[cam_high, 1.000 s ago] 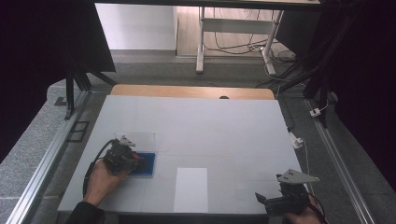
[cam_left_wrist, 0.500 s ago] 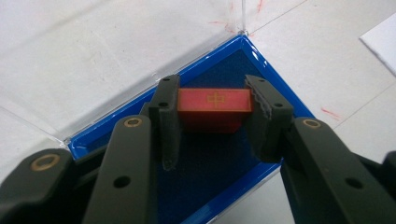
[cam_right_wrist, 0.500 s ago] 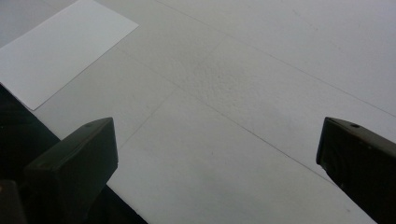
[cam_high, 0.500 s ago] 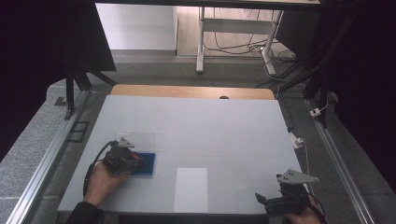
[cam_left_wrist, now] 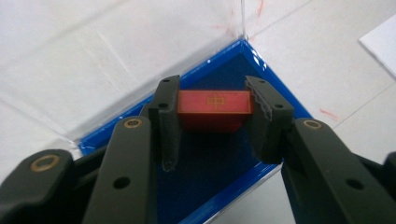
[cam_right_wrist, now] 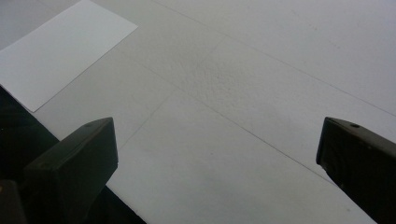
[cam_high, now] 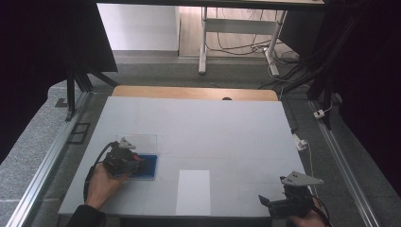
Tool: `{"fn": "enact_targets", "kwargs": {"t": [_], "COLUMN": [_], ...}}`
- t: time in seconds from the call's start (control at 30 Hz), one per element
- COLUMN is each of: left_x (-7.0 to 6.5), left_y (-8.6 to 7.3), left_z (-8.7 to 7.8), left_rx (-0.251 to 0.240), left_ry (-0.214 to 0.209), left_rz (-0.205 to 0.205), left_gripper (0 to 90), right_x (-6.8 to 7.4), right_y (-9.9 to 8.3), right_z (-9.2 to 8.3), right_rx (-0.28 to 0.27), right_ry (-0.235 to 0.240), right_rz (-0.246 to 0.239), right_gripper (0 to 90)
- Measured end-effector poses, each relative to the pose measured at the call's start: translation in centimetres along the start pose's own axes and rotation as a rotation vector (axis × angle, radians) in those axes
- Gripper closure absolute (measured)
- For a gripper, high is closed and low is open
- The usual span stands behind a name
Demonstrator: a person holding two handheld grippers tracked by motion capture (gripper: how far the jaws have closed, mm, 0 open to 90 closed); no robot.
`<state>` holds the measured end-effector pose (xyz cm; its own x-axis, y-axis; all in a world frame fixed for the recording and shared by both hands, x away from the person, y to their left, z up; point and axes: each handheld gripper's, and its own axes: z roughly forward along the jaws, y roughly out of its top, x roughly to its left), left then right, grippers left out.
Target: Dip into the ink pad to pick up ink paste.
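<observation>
Inside blue tray (cam_left_wrist: 261,170), left claw (cam_left_wrist: 214,122) clamps red block (cam_left_wrist: 215,109); right claw (cam_right_wrist: 217,163) wide, empty.

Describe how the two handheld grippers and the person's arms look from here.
Both grippers are black. The left gripper has flat linkage arms with brass-coloured pivot pins and ribbed pads on its jaws. Seen from the high view, a grey three-cornered plate tops it, and a black cable loops back from it. The right gripper carries a similar plate. The left arm wears a dark sleeve.
</observation>
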<state>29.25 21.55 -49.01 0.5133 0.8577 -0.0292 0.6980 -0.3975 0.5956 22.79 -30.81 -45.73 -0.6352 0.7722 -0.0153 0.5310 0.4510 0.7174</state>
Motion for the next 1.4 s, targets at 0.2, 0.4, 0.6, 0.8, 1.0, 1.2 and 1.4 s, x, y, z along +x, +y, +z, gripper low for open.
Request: {"fn": "enact_targets", "kwargs": {"t": [0.2,0.4,0.6,0.8,1.0,1.2,1.4], "left_x": [0.6,1.3,1.6,1.2,1.2,0.5,1.2], "left_y": [-0.5,-1.3,-1.4,-1.1,-1.5,-1.6,-1.9], "left_z": [-1.1,-1.8,-0.9,-0.1,0.1,0.1,0.1], "left_rx": [-0.019,-0.018,0.026,0.05,0.04,0.04,0.023], "left_ry": [0.009,0.015,-0.005,-0.011,-0.017,0.022,-0.019], "left_rz": [-0.02,-0.043,-0.043,-0.008,-0.039,-0.016,-0.065], "left_gripper": [58.7,58.7,58.7,58.7,58.9,59.1,59.2], "right_x": [-0.1,-0.1,-0.1,-0.1,0.0,0.0,0.0], "right_y": [0.0,0.0,0.0,0.0,0.0,0.0,0.0], "right_z": [0.0,-0.1,0.0,-0.1,0.0,0.0,0.0], "right_rx": [-0.002,-0.001,-0.004,-0.001,-0.001,0.0,0.002], "right_ry": [0.005,0.009,0.013,0.011,0.013,0.014,0.015], "right_rz": [0.006,0.006,0.012,0.004,0.003,0.001,-0.003], "right_gripper": [0.0,0.0,0.0,0.0,0.0,0.0,0.0]}}
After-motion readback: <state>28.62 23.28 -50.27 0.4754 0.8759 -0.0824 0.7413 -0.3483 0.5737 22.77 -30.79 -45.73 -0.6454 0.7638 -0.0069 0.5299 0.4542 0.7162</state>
